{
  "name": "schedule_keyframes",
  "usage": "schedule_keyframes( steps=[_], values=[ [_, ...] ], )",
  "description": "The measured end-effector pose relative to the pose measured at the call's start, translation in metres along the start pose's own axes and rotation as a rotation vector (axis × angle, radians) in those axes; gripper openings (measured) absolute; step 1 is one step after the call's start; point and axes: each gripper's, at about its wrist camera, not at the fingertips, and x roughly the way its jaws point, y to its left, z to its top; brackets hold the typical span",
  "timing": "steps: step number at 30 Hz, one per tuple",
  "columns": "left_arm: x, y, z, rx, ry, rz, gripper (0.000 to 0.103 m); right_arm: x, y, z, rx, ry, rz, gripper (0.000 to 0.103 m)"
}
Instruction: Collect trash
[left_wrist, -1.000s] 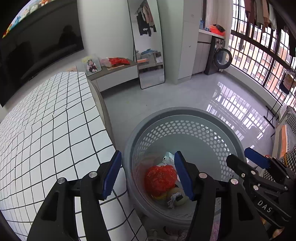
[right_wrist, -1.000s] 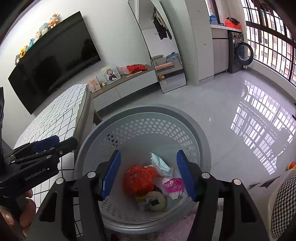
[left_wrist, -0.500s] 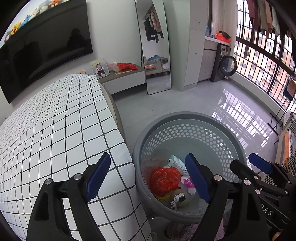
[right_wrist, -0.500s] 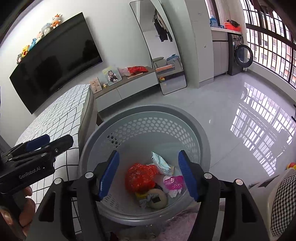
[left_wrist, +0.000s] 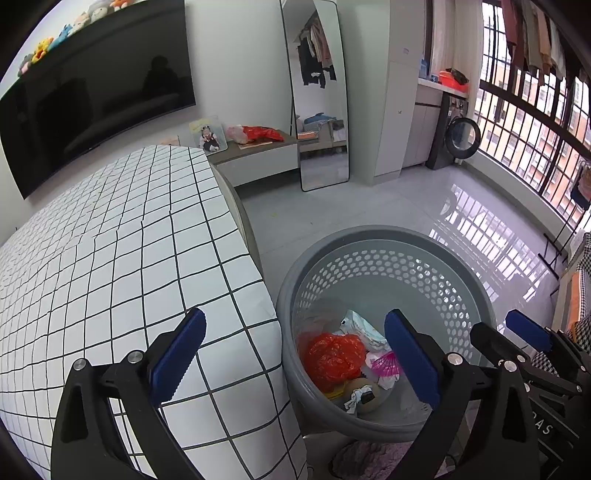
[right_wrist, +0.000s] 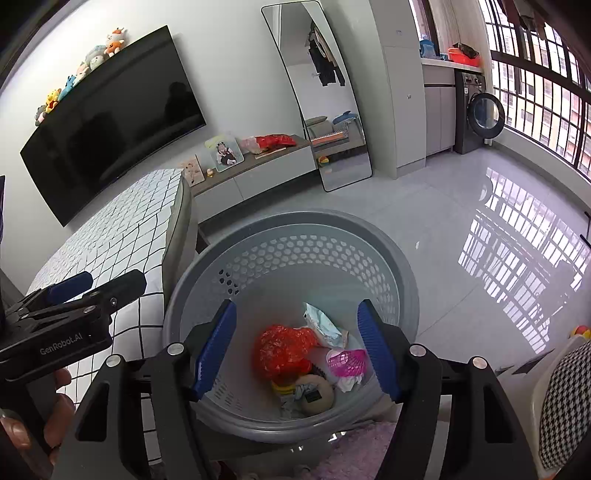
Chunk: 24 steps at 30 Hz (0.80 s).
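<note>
Trash sits in the bottom of the grey basket (right_wrist: 295, 236) on the floor: red bag (right_wrist: 282, 349), pink mesh piece (right_wrist: 347, 362), white wrapper (right_wrist: 325, 325) with its long axis running 11 to 5, round tan lump (right_wrist: 316, 397). Bed (left_wrist: 110, 240) edge touches or nearly touches the basket rim at 9; open tile floor (right_wrist: 443, 221) from 12 to 3. My left gripper (left_wrist: 295, 354) jaws have just been opening, now wide, nothing between them. My right gripper (right_wrist: 297, 350) is part open and empty, over the basket.
</note>
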Motion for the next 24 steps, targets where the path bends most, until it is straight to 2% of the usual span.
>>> schedule_keyframes(
  steps=[24],
  values=[
    [-0.0061,0.0017,-0.0016,-0.002,0.002,0.037,0.097,-0.0060,0.0035,-0.0021,-0.007,-0.012,-0.003,0.066]
  ],
)
